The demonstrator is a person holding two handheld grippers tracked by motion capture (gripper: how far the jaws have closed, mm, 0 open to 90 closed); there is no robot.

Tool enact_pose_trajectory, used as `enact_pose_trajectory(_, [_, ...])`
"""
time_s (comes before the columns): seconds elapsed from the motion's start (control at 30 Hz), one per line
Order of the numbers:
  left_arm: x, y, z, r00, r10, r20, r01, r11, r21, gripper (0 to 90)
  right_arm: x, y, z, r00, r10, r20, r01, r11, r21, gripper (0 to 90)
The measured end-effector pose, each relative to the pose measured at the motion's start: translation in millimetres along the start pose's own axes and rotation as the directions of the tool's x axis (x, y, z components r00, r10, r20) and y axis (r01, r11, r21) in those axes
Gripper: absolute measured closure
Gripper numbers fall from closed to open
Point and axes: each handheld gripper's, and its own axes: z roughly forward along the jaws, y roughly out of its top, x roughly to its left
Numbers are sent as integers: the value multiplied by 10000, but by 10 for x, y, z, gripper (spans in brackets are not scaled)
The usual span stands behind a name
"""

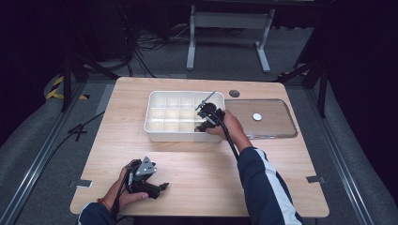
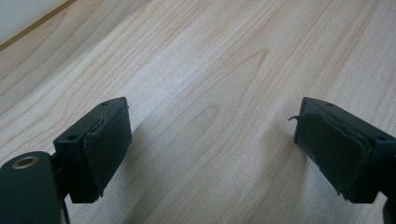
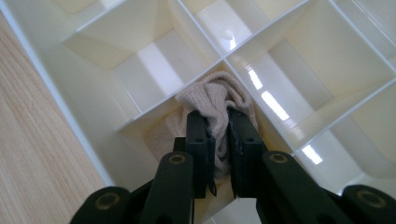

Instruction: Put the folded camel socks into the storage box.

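Rt claw (image 3: 219, 140) clamped on beige knit cloth (image 3: 212, 100) in near-right compartment of white divider tray (image 1: 155, 133), cloth directly beneath it; lt claw (image 2: 210, 149) gaping, empty, well apart on table (image 1: 202, 164).

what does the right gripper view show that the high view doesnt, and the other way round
Right gripper view alone: a beige knitted cloth bunched in a compartment at the tray's edge, with the right gripper shut on a fold of it.

High view alone: the left gripper resting low over the near left of the table, and a clear lid lying right of the tray with a white disc on it.

Both: the white divided tray, the wooden table, and the right gripper reaching into the tray's near right corner.
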Motion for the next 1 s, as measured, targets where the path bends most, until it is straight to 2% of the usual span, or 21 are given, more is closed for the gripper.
enact_pose_trajectory(0.13, [-1,1,4,10000,-5,18,5,10000,-22,109,17,27,13,9998,-140,112,136,9995,290,803])
enact_pose_trajectory(0.4, [6,3,0,10000,93,1,-93,10000,21,109,54,36,41,9988,-332,367,315,9985,458,804])
enact_pose_trajectory(0.67, [3,4,1,10000,83,-21,-83,10000,32,108,18,-37,41,10000,-19,97,19,10000,-25,803])
enact_pose_trajectory(0.87, [2,4,1,10000,66,-27,-66,10000,32,107,29,-41,38,9998,-125,179,125,9999,-21,801])
enact_pose_trajectory(1.0, [0,4,1,10000,57,-43,-56,10000,33,107,10,-58,39,10000,19,29,-19,9999,-159,799])
